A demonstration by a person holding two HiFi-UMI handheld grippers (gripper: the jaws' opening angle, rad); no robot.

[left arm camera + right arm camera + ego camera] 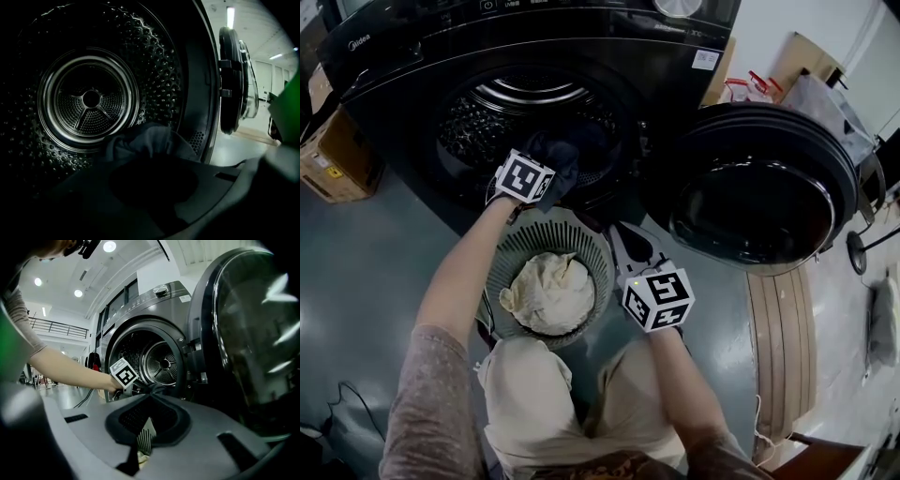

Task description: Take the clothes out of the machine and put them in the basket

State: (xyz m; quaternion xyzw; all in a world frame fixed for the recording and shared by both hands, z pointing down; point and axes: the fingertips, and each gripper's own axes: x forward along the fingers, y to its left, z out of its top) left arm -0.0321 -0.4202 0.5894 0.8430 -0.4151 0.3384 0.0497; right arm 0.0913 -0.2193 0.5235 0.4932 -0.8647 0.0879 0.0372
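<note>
Left hand-held gripper (549, 172) pinches dark garment (151, 140) at drum (473, 127) mouth. Right hand-held gripper (619, 234) pressed together, empty, beside basket (512, 247).

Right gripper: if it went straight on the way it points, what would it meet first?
Probably the dark garment that the left gripper holds at the machine's mouth, though depth is unclear.

a person in a mottled grey-brown top with sleeves (431, 412) ending near the elbow, and pale beige trousers (530, 394). the left hand-held gripper (555, 165) and the right hand-held gripper (619, 232) each carry a white cube printed with black square markers, the left cube (525, 176) and the right cube (657, 300). the gripper bodies are smooth grey plastic around a dark oval opening, with black jaws.
</note>
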